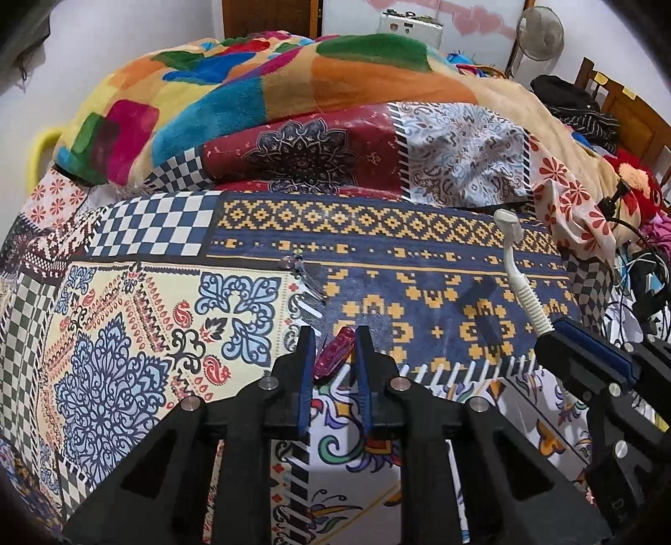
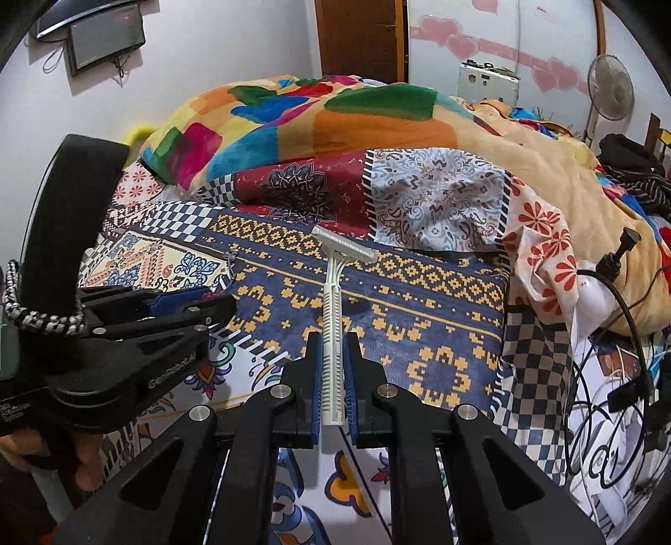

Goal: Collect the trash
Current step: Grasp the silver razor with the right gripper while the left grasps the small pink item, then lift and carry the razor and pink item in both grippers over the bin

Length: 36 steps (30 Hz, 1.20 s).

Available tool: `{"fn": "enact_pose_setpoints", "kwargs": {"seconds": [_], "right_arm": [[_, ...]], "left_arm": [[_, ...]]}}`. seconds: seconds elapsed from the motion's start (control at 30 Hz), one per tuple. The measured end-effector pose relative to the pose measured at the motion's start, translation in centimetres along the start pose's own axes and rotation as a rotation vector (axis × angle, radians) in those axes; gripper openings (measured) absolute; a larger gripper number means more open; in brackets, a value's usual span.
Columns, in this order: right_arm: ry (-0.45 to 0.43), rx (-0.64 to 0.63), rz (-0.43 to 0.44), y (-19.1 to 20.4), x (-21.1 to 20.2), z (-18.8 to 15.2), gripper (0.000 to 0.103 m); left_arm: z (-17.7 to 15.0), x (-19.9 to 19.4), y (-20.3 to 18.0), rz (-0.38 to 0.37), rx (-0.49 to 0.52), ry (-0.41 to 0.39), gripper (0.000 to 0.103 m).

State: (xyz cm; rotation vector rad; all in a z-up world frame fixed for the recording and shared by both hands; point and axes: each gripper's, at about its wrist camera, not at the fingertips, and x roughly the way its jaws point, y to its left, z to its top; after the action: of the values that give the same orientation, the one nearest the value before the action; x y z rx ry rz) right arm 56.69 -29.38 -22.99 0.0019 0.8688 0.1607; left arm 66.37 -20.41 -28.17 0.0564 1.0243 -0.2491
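My left gripper [image 1: 334, 335] is shut on a small red shiny wrapper [image 1: 331, 353], held just above the patterned bedsheet [image 1: 419, 268]. My right gripper [image 2: 333, 339] is shut on the handle of a white disposable razor [image 2: 333, 293], whose head points away from me above the bed. The razor also shows in the left wrist view [image 1: 522, 276], sticking up from the right gripper [image 1: 583, 343]. The left gripper shows at the left of the right wrist view [image 2: 188, 302]. A small clear scrap [image 1: 300, 272] lies on the sheet ahead of the left gripper.
A heap of colourful blankets [image 1: 251, 96] covers the far half of the bed. Cables and a pump bottle [image 2: 620, 260] lie at the right edge. A standing fan [image 2: 608, 92] and a wooden door [image 2: 360, 37] are at the back.
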Motion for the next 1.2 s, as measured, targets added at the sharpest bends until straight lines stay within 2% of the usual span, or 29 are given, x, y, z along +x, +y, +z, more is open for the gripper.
{"fn": "enact_pose_setpoints", "kwargs": {"seconds": [0.07, 0.1, 0.27, 0.57, 0.83, 1.2], "right_arm": [[0.000, 0.005, 0.003, 0.0, -0.4, 0.0, 0.009], [-0.004, 0.007, 0.004, 0.1, -0.9, 0.0, 0.009], [-0.030, 0.007, 0.008, 0.6, -3.2, 0.3, 0.009], [-0.103, -0.027, 0.030, 3.2, -9.0, 1.3, 0.009], [-0.152, -0.081, 0.084, 7.9, -14.3, 1.1, 0.009], [-0.229, -0.178, 0.196, 16.9, -21.6, -0.6, 0.009]], "left_arm": [[-0.2, -0.2, 0.3, -0.028, -0.018, 0.013, 0.016], [-0.3, -0.6, 0.3, -0.037, -0.024, 0.013, 0.007], [-1.1, -4.7, -0.1, -0.057, -0.014, -0.032, 0.008], [-2.0, -15.1, 1.0, -0.074, -0.032, -0.163, 0.008], [-5.9, -24.5, 3.4, 0.004, -0.011, -0.273, 0.008], [-14.3, -35.4, 8.8, 0.109, -0.088, -0.373, 0.008]]}}
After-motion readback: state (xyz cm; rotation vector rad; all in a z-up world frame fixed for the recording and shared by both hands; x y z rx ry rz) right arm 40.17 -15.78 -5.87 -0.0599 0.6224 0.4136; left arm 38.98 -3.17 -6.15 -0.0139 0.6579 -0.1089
